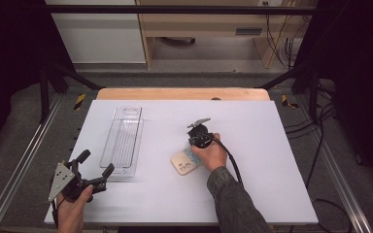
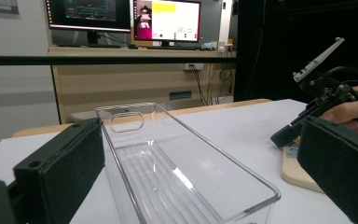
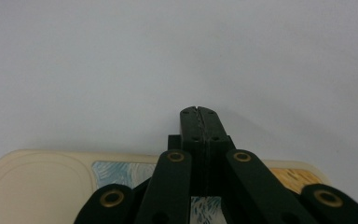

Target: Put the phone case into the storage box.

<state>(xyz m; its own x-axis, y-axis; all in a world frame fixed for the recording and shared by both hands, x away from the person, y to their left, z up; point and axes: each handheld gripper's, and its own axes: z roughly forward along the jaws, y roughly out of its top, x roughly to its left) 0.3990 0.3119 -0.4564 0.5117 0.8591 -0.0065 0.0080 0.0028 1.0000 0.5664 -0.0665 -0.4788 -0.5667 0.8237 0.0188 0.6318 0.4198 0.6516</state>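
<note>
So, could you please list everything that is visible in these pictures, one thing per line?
phone case: 1, cream with a blue painted pattern, flat on the table right of centre, under the right gripper
clear tray: 1, transparent plastic, long and empty, left of centre on the table
table: 1, white top with a wooden far edge
monitors: 2, lit, on a desk behind the table
left gripper: 1, black, jaws wide open, near the tray's near end
right gripper: 1, black, jaws closed together, over the phone case
hands: 2, one holding each gripper; right sleeve dark green
</note>
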